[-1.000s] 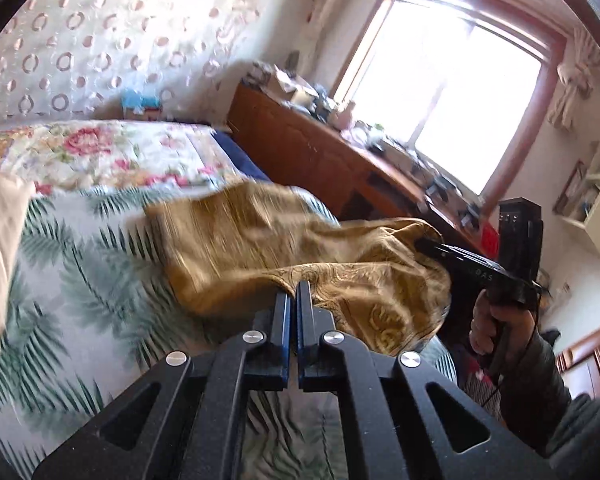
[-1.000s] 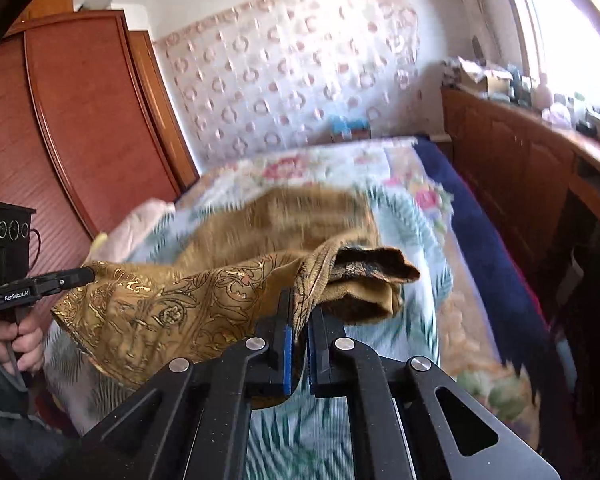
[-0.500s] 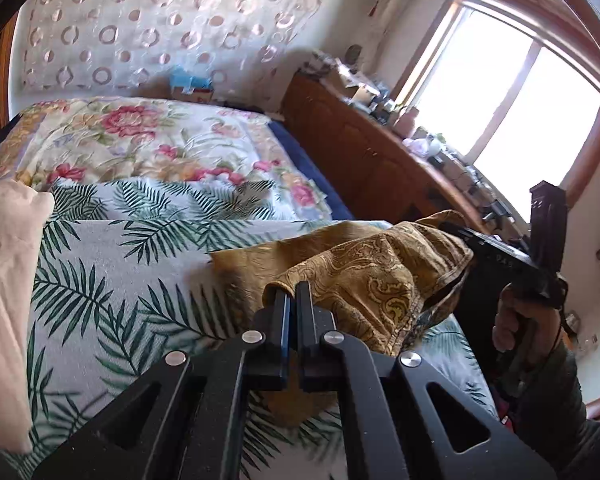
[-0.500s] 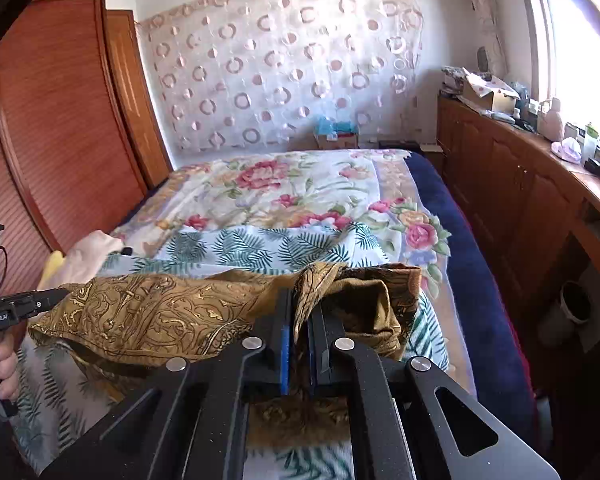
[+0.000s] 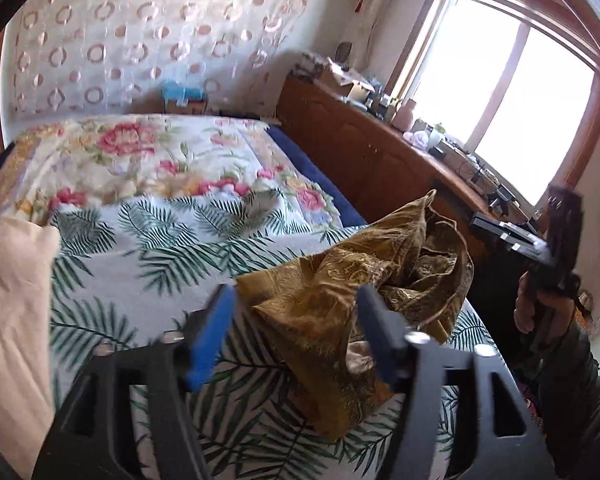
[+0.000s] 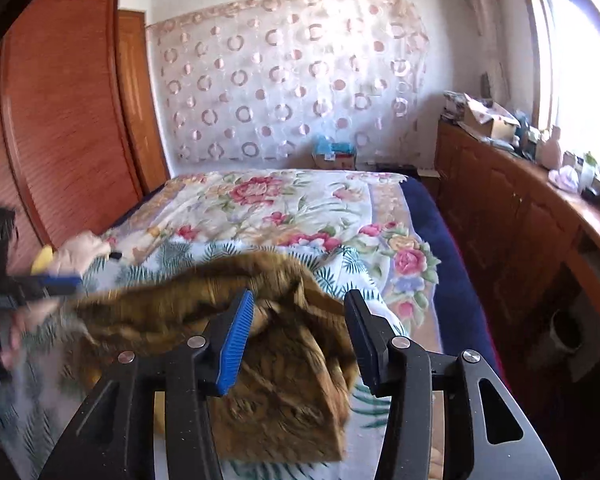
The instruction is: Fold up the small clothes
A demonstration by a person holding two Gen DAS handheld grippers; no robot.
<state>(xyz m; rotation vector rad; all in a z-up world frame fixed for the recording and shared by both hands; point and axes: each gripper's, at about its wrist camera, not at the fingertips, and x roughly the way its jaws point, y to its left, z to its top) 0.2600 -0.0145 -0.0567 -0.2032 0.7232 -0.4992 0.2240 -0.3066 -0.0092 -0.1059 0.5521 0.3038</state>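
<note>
Both my grippers stand spread and hold nothing: my left gripper (image 5: 296, 332) and my right gripper (image 6: 300, 332). Ahead of their fingers, the gold patterned garment (image 5: 352, 304) lies crumpled on the bed (image 5: 172, 248), blurred in the right wrist view.

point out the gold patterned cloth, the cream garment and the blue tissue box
gold patterned cloth (image 5: 340, 300): left wrist view, crumpled middle
cream garment (image 5: 8, 300): left wrist view, its flat top
blue tissue box (image 6: 334, 148): right wrist view, its top

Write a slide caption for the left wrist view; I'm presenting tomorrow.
Open left gripper over crumpled gold garment on palm-print bedspread.
</note>
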